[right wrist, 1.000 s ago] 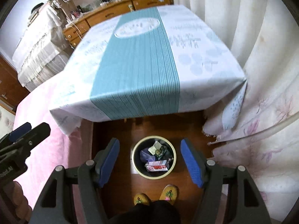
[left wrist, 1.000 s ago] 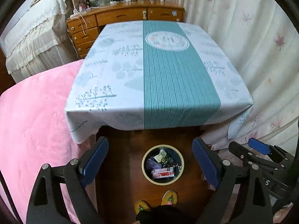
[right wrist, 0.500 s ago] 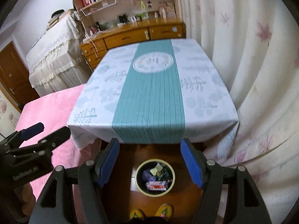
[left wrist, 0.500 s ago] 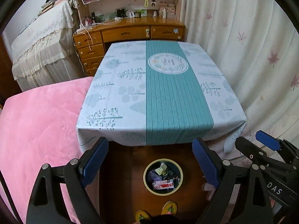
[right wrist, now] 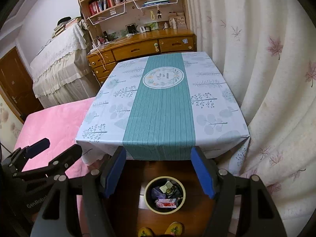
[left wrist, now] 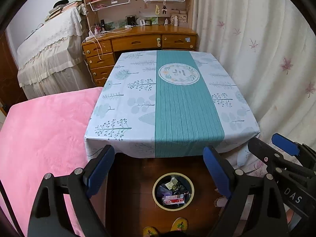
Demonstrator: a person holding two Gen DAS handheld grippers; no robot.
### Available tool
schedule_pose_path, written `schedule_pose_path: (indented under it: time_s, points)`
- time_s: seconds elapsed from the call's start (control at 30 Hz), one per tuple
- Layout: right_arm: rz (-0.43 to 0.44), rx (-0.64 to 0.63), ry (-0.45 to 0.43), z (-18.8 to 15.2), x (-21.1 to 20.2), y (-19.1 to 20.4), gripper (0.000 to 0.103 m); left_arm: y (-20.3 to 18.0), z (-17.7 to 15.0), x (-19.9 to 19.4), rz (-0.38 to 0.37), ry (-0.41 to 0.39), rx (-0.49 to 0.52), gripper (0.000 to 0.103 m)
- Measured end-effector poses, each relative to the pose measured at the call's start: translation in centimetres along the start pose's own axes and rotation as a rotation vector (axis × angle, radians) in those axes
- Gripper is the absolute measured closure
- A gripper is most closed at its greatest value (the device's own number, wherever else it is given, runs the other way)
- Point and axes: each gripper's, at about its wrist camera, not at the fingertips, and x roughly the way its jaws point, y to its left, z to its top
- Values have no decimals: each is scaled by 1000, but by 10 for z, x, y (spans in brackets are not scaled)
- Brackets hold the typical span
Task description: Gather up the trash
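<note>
A round bin with a pale yellow rim stands on the wooden floor in front of the table, holding wrappers and a pink-red packet. My left gripper hangs high above it, open, nothing between its blue pads. My right gripper is also open and empty above the bin. Each gripper shows at the edge of the other's view. The table has a white and teal cloth with nothing lying on it.
A pink bed lies left of the table. Leaf-print curtains hang on the right. A wooden desk with shelves stands behind. Slippered feet show below the bin.
Both grippers rose and tilted up, so the bin and table look smaller and lower, and the desk and bookshelves came into view. Both stayed open.
</note>
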Motion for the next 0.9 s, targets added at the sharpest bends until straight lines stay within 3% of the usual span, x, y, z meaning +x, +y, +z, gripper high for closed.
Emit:
schedule_pose_path:
  time_s: [0.9]
  points:
    - [-1,-24,-3,1,-1,-6,34,-5,2,4,-7,28,-23,13]
